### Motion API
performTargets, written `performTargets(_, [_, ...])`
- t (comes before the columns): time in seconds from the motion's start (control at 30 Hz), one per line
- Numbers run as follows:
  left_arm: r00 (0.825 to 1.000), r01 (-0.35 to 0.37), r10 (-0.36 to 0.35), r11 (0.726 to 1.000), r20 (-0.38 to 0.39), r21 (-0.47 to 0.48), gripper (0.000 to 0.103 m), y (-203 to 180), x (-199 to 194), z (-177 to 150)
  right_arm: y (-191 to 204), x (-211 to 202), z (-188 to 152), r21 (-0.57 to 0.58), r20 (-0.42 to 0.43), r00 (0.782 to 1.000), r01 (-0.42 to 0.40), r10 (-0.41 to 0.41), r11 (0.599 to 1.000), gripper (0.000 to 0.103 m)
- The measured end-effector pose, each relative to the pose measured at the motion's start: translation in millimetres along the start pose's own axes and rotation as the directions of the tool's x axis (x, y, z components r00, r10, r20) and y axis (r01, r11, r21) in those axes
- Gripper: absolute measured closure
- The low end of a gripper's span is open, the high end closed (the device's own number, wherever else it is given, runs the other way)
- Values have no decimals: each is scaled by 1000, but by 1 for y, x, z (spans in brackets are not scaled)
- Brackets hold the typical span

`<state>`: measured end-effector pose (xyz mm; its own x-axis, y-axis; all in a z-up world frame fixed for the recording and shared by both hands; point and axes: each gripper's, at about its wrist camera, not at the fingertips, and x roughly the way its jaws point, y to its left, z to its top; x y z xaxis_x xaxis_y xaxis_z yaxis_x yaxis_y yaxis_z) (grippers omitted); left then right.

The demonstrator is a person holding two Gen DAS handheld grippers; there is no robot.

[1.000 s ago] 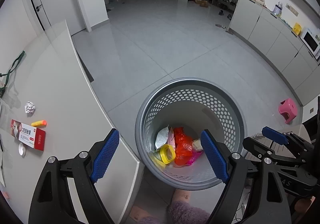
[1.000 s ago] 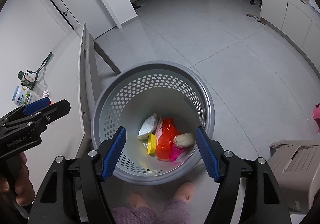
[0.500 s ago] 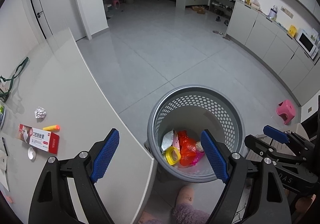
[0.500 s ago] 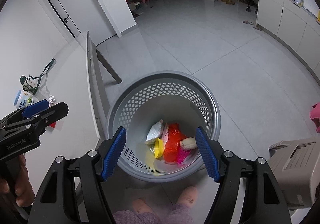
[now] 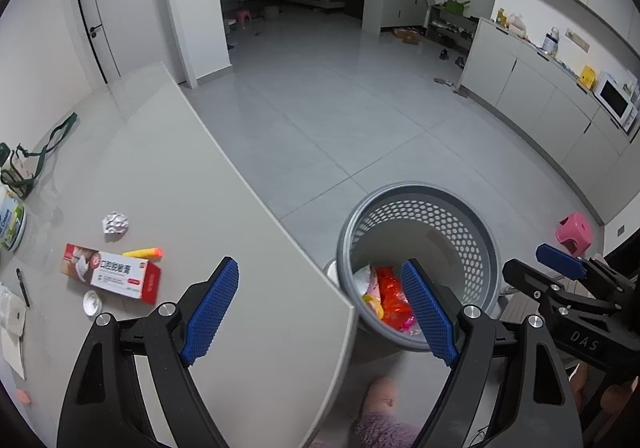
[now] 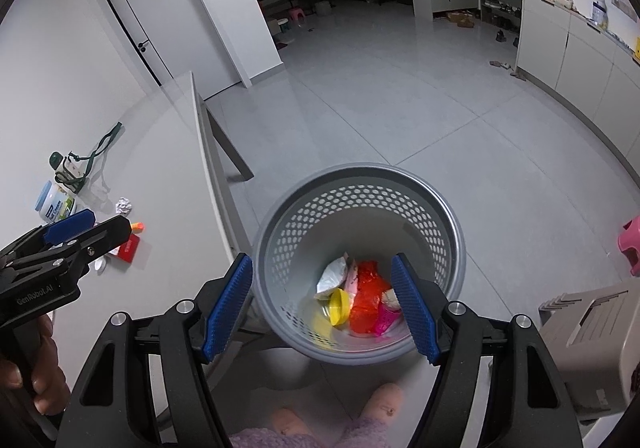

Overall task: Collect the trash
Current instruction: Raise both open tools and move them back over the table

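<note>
Slippers [image 6: 380, 402] in pale pink show at the bottom edge, under both sets of tongs. Left gripper [image 5: 320, 308] hangs with its blue pads wide apart and nothing between them, above the table's corner. Right gripper [image 6: 320, 308] is likewise spread wide and empty, over the grey perforated bin [image 6: 452, 232] on the floor just beside the table [image 5: 240, 248]. Inside the bin lie a yellow lid [image 6: 340, 306], a red wrapper [image 6: 366, 298], a pink wrapper [image 6: 386, 318] and a white packet [image 6: 334, 274]. On the table remain a red-and-white toothpaste box [image 5: 112, 274], a white bottle cap [image 5: 92, 303], a yellow-orange foam dart [image 5: 144, 253] and a crumpled foil ball [image 5: 115, 223]. Farther off, a pink stool [image 5: 574, 234] stands on the tiles.
</note>
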<state>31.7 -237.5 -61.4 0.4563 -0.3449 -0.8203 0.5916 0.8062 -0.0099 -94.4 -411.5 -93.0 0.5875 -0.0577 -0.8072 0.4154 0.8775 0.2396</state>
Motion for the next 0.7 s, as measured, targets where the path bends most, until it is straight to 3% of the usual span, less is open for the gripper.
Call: performTargets(0.7, [998, -56, 57, 994, 4, -89, 21, 74, -31, -36, 71, 2, -16, -82, -16, 998, -59, 58, 995, 34])
